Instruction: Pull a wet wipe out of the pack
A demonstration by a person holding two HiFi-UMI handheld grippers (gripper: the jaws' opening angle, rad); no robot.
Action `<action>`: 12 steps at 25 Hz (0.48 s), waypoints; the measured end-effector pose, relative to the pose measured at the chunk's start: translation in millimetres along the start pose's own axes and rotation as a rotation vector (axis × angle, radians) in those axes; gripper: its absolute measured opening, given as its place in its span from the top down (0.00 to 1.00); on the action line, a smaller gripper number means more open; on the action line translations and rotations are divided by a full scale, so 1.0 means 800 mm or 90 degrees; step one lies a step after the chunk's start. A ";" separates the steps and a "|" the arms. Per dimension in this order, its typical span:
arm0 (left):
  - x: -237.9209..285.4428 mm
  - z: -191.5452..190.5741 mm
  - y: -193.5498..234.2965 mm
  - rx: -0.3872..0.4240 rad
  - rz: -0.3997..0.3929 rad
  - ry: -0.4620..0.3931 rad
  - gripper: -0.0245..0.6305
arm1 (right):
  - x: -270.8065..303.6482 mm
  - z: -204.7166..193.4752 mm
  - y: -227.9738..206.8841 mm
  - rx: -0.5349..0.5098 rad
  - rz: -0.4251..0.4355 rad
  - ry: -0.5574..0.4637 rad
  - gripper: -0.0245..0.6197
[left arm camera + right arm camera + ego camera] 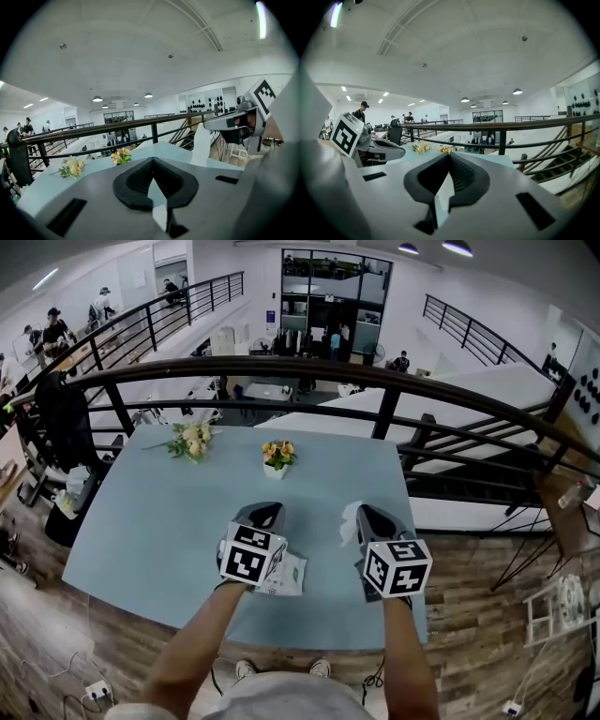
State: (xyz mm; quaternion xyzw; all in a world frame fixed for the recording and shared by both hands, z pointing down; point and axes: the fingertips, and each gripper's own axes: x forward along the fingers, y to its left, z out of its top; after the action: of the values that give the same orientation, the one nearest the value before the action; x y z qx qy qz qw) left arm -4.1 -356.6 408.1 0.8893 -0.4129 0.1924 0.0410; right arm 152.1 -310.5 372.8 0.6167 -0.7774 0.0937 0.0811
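The wet wipe pack (287, 576) lies flat on the light blue table (150, 521) near its front edge, partly under my left gripper's marker cube. My left gripper (265, 514) (151, 160) hovers above it with its jaws shut and nothing visible between the tips. My right gripper (367, 514) (449, 154) is lifted off the table to the right, shut on a white wet wipe (349, 523). In the left gripper view the wipe (202, 145) hangs down from the right gripper's tips, clear of the pack.
A loose bouquet (192, 440) and a small pot of orange flowers (277, 456) stand at the table's far side. A black railing (309, 371) runs just behind the table, with a drop to a lower floor beyond. The table's right edge is close to my right gripper.
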 end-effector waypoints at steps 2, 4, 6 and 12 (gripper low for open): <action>0.002 0.002 -0.003 -0.001 0.003 -0.001 0.97 | -0.003 0.002 -0.005 -0.002 -0.001 -0.006 0.95; 0.003 0.003 -0.005 0.000 0.005 -0.001 0.97 | -0.006 0.004 -0.009 -0.003 -0.005 -0.010 0.95; 0.003 0.005 -0.007 0.001 0.007 -0.002 0.97 | -0.009 0.003 -0.014 -0.003 -0.009 -0.010 0.95; -0.002 0.007 -0.003 0.001 0.018 -0.004 0.97 | -0.012 0.001 -0.018 0.005 -0.013 -0.014 0.95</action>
State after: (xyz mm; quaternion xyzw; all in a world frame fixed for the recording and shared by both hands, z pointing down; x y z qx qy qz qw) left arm -1.8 -355.3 402.6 0.8842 -0.4252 0.1902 0.0364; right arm 168.1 -304.4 370.3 0.6262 -0.7713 0.0886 0.0710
